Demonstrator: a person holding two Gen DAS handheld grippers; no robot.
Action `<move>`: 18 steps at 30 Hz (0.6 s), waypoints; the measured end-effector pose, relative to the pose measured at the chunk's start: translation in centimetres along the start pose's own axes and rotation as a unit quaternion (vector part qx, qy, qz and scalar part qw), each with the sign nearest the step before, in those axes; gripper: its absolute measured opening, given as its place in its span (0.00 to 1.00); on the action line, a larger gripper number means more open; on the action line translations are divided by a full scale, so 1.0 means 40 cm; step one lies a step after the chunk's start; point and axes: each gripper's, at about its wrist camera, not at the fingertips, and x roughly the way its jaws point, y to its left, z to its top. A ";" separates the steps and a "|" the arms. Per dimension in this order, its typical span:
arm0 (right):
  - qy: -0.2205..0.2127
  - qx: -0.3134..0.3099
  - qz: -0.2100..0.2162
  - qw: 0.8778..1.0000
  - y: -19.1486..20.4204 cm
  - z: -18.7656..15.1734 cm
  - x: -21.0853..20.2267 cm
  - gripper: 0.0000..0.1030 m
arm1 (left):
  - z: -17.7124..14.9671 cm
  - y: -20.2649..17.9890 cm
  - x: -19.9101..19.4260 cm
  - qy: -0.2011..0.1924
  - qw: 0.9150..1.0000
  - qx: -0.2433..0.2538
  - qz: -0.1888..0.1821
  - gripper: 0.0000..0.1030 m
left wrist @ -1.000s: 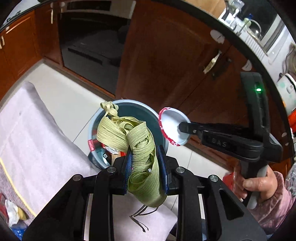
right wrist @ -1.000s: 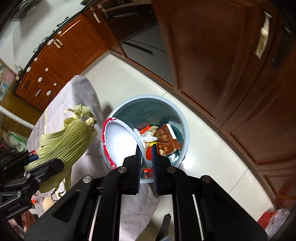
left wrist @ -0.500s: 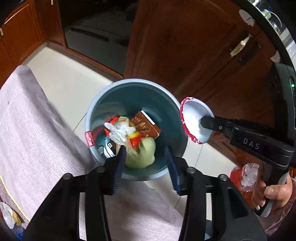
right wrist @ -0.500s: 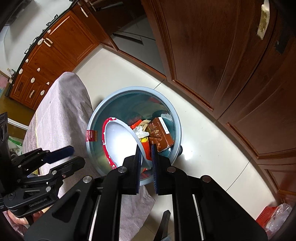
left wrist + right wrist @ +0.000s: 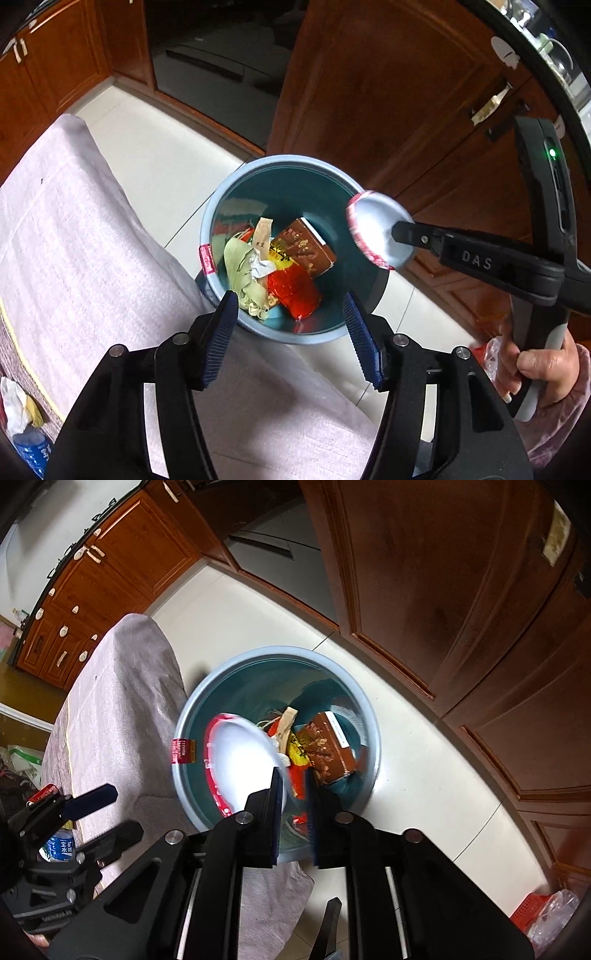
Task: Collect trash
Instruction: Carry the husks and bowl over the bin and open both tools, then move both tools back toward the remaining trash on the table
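Observation:
A blue trash bin point(image 5: 221, 206) stands on the floor beside the cloth-covered table; it also shows in the right wrist view point(image 5: 365, 709). Inside lie green leaf wrappers point(image 5: 240, 266), a brown packet point(image 5: 306, 251) and a red wrapper point(image 5: 295, 291). My left gripper point(image 5: 291, 317) is open and empty above the bin's near rim. My right gripper point(image 5: 293, 786) hangs over the bin with its jaws slightly parted; a white paper bowl with a red rim point(image 5: 240, 760) rests against its left finger. The bowl also shows in the left wrist view point(image 5: 376, 229).
The table under a pinkish-grey cloth point(image 5: 74, 240) sits left of the bin. A water bottle point(image 5: 59, 845) and scraps point(image 5: 14, 402) lie at its edge. Wooden cabinets point(image 5: 388, 92) stand behind the bin. A red basket with a plastic bag point(image 5: 543, 912) is on the floor at right.
My left gripper opened and the green leaf wrappers dropped into the bin. My right gripper moved over the bin with the bowl and its jaws have parted slightly.

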 end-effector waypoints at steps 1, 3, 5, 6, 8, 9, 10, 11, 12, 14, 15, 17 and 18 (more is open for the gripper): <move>0.000 -0.002 0.001 1.000 0.009 0.002 0.000 0.21 | -0.004 0.001 -0.002 0.000 1.000 -0.001 0.000 0.59; -0.004 -0.004 0.000 1.000 0.017 0.004 -0.005 0.62 | -0.009 0.003 -0.003 0.000 1.000 -0.001 0.001 0.60; -0.016 -0.007 -0.003 1.000 0.025 0.005 -0.017 0.67 | -0.014 0.007 -0.006 0.001 1.000 -0.002 0.002 0.60; -0.018 -0.010 -0.008 1.000 0.031 0.006 -0.022 0.73 | -0.013 0.008 -0.006 0.001 1.000 -0.003 0.002 0.61; -0.017 -0.010 -0.011 1.000 0.039 0.008 -0.025 0.77 | -0.018 0.010 -0.012 0.001 1.000 -0.007 0.004 0.70; -0.016 -0.010 -0.012 1.000 0.043 0.007 -0.026 0.77 | -0.021 0.012 -0.015 -0.004 1.000 -0.009 0.006 0.73; -0.015 -0.011 -0.014 1.000 0.045 0.005 -0.026 0.77 | -0.024 0.013 -0.022 -0.009 1.000 -0.010 0.008 0.73; -0.011 -0.012 -0.017 1.000 0.050 0.003 -0.026 0.78 | -0.027 0.016 -0.027 -0.010 1.000 -0.011 0.008 0.73; -0.007 -0.012 -0.017 1.000 0.055 0.000 -0.025 0.78 | -0.032 0.018 -0.034 -0.010 1.000 -0.013 0.006 0.73; -0.002 -0.013 -0.018 1.000 0.065 -0.005 -0.023 0.81 | -0.036 0.023 -0.043 -0.013 1.000 -0.018 0.006 0.73; -0.001 -0.015 -0.019 1.000 0.072 -0.009 -0.025 0.82 | -0.042 0.027 -0.052 -0.015 1.000 -0.020 0.007 0.73; -0.003 -0.021 -0.020 1.000 0.088 -0.016 -0.031 0.82 | -0.052 0.033 -0.064 -0.019 0.999 -0.025 0.010 0.73; -0.004 -0.026 -0.020 0.999 0.099 -0.020 -0.035 0.82 | -0.061 0.039 -0.075 -0.021 0.999 -0.029 0.010 0.73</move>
